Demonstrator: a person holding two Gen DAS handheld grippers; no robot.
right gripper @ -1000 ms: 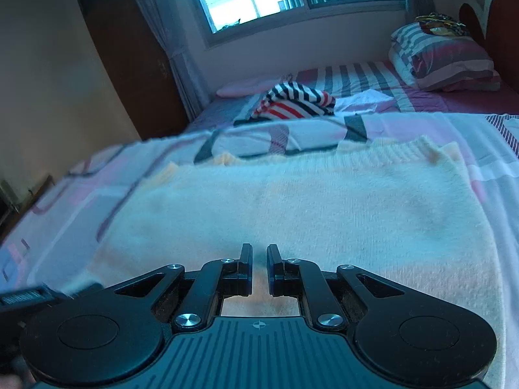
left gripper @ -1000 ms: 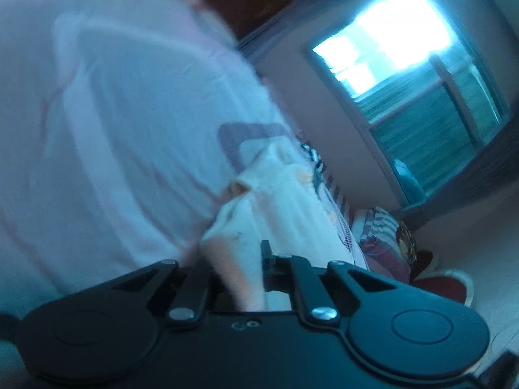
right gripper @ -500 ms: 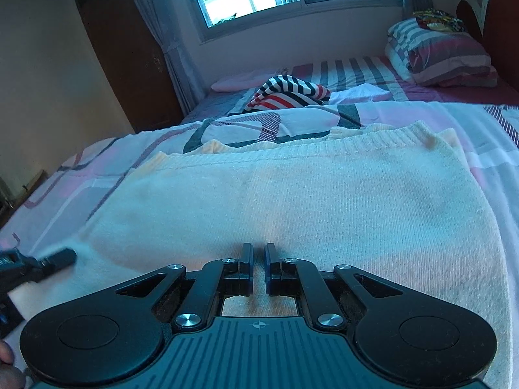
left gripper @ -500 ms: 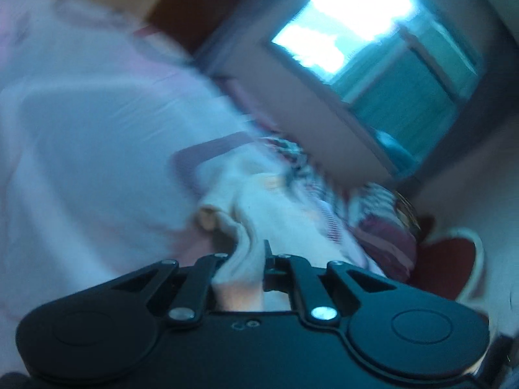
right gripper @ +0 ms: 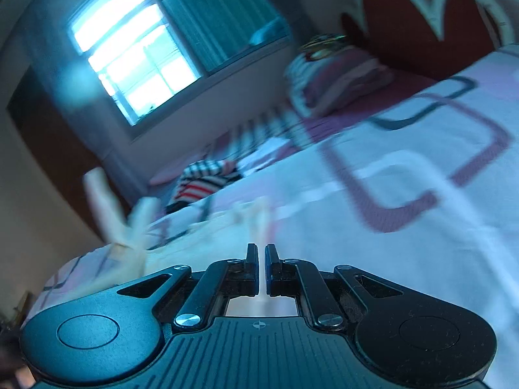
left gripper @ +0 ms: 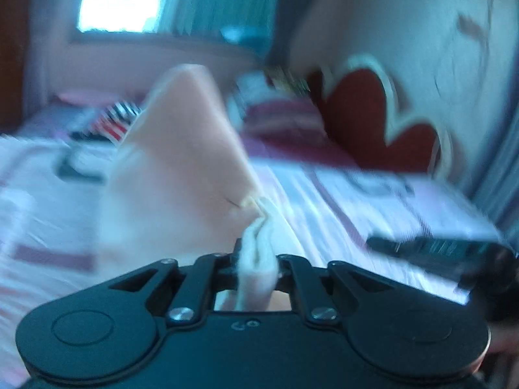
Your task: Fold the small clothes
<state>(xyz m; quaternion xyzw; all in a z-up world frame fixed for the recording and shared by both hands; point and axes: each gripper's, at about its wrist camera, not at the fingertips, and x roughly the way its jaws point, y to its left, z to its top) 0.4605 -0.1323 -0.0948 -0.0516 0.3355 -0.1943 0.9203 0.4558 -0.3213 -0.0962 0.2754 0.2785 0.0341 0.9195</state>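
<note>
A cream knitted garment (left gripper: 175,175) lies on the patterned bedspread (left gripper: 340,207), with one part lifted into a peak. My left gripper (left gripper: 256,259) is shut on a bunched edge of it, cloth filling the jaws. In the right wrist view the garment (right gripper: 201,240) is blurred at lower left, a lifted part standing up at the left. My right gripper (right gripper: 261,253) has its jaws almost together with a thin gap, just above the garment's edge; whether it pinches cloth is unclear. The right gripper's body (left gripper: 447,256) shows at the right of the left wrist view.
A striped red, white and black garment (right gripper: 201,184) lies further up the bed. Striped pillows (right gripper: 337,74) rest against a red headboard (right gripper: 421,22). A window (right gripper: 129,58) and a dark wardrobe are beyond. The bedspread (right gripper: 405,168) stretches right.
My left gripper has swung round with the garment's edge, lifting the cloth into a peak. My right gripper has tilted and moved toward the garment's right edge; both views are motion-blurred.
</note>
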